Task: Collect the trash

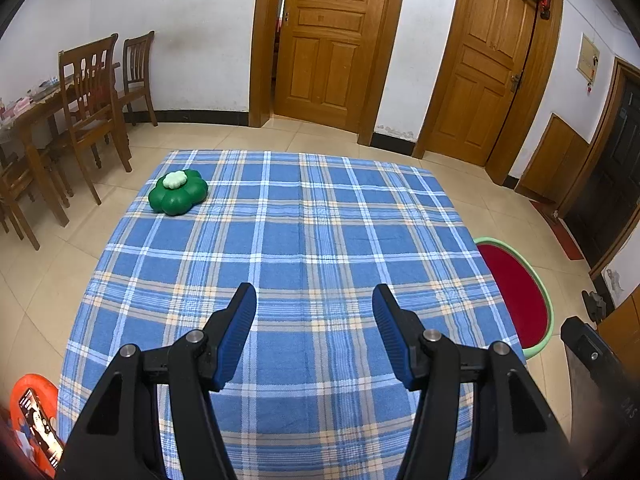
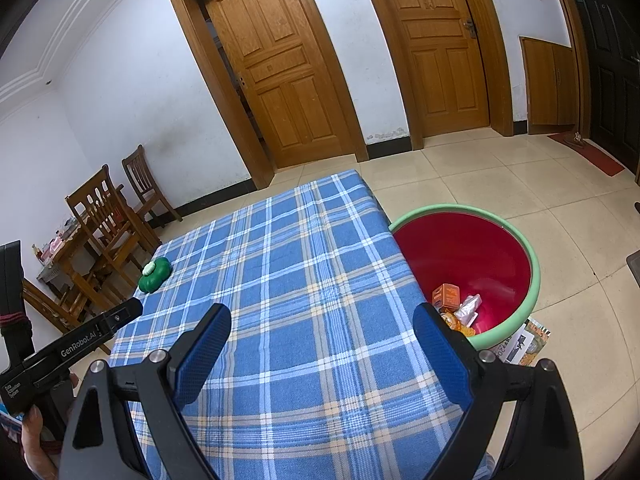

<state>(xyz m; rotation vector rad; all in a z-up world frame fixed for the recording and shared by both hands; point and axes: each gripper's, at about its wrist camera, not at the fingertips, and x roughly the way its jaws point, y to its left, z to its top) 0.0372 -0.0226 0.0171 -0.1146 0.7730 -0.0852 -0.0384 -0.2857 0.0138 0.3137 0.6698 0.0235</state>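
Nearest, left gripper (image 1: pixel 314 304): blue-padded fingers (image 1: pixel 236 336) spread wide, nothing between them, poised over the blue plaid cloth-covered surface (image 1: pixel 320 216). Right gripper (image 2: pixel 322 328): fingers likewise wide apart and empty, over the near right part of the same surface.

Beside the right edge of the surface, on the tiled floor: red plastic basin with pale green rim (image 2: pixel 534 276). It holds a small orange cardboard box (image 2: pixel 448 295), a crumpled clear wrapper (image 2: pixel 470 307) and some orange-yellow packaging partly hidden behind the right finger. Trash looks already gathered there.

Far left corner of the surface: glossy green clover-shaped lidded container with a pale green knob (image 1: pixel 178 192), the only item left on the cloth. Contents not visible. Likely a hard, smooth plastic shell, light, somewhat slippery; the lobed sides should give the fingers notches to seat in, a safer hold than the small knob. Whether it counts as trash is unclear.
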